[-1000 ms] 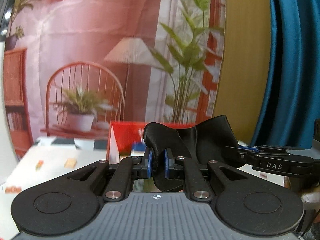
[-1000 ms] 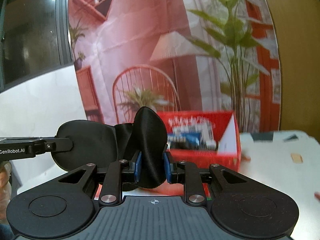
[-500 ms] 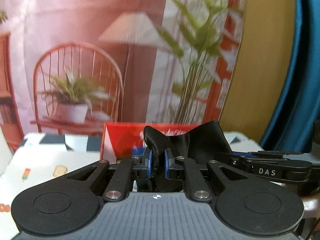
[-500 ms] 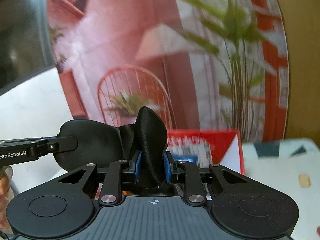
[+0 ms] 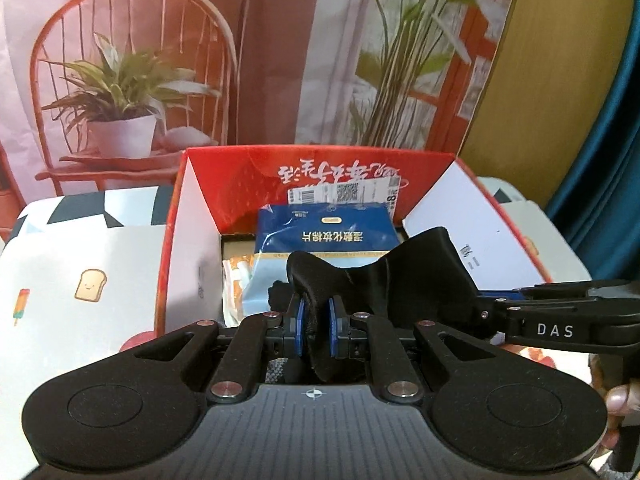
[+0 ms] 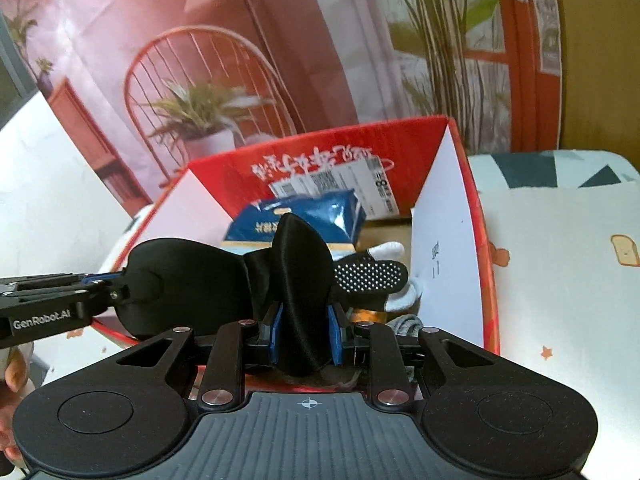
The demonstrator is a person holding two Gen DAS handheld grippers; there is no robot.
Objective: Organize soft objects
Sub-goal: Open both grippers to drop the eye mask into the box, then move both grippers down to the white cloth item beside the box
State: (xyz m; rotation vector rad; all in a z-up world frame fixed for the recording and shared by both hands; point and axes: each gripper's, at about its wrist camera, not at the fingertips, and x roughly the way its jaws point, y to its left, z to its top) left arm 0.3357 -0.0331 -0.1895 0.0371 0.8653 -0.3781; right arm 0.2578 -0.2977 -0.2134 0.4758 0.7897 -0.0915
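Both grippers hold one black eye mask [image 5: 404,280] stretched between them, just above the open red box [image 5: 240,172]. My left gripper [image 5: 314,320] is shut on one end of the mask. My right gripper [image 6: 304,328] is shut on the other end [image 6: 300,276]. In the right wrist view the mask's far lobe [image 6: 180,280] reaches to the left gripper's fingers. Inside the red box [image 6: 472,240] lie a blue wipes pack [image 5: 324,240], a dotted black and white glove [image 6: 372,276] and small packets.
The box stands on a white tablecloth [image 5: 80,280] with toast and ice-lolly prints. A printed backdrop [image 5: 160,60] with a chair and plants hangs behind. A teal curtain [image 5: 616,120] is at the right.
Both grippers have tilted down and moved forward with the mask, so the red box and its contents now fill the middle of both views.
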